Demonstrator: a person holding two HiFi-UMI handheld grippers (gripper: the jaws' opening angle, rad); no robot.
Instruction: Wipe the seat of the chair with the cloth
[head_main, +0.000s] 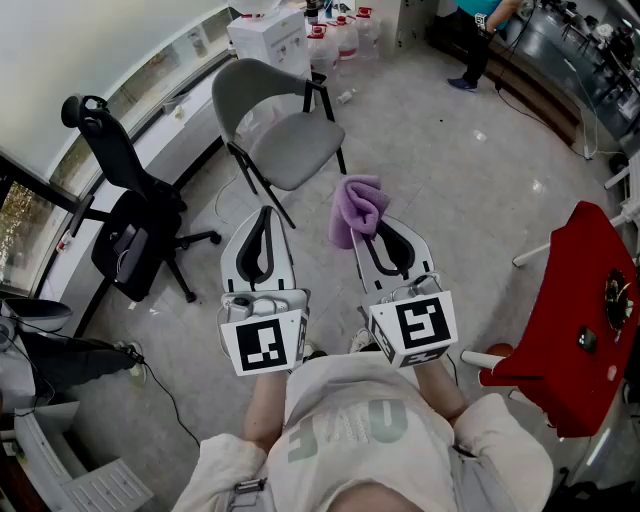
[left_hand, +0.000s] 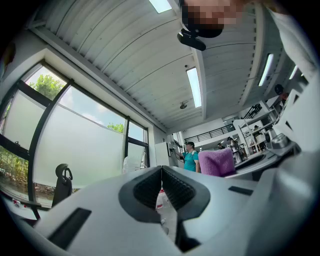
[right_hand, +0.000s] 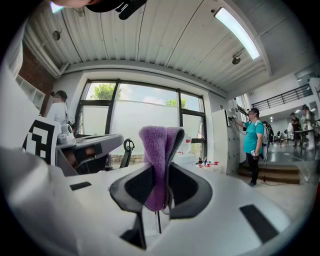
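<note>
A grey chair (head_main: 290, 140) with black legs stands on the floor ahead of me, its seat bare. My right gripper (head_main: 372, 222) is shut on a purple cloth (head_main: 357, 207), which bunches above the jaw tips; in the right gripper view the cloth (right_hand: 159, 160) is pinched upright between the dark pads. My left gripper (head_main: 263, 222) is shut with nothing in it, jaws meeting at the tips (left_hand: 161, 172). Both grippers are held side by side, short of the chair and nearer me. The purple cloth (left_hand: 217, 162) also shows at the right of the left gripper view.
A black office chair (head_main: 135, 225) stands at the left by the window wall. A red seat (head_main: 585, 320) on white legs is at the right. White boxes and jugs (head_main: 300, 35) sit behind the grey chair. A person in teal (head_main: 480, 30) stands far off.
</note>
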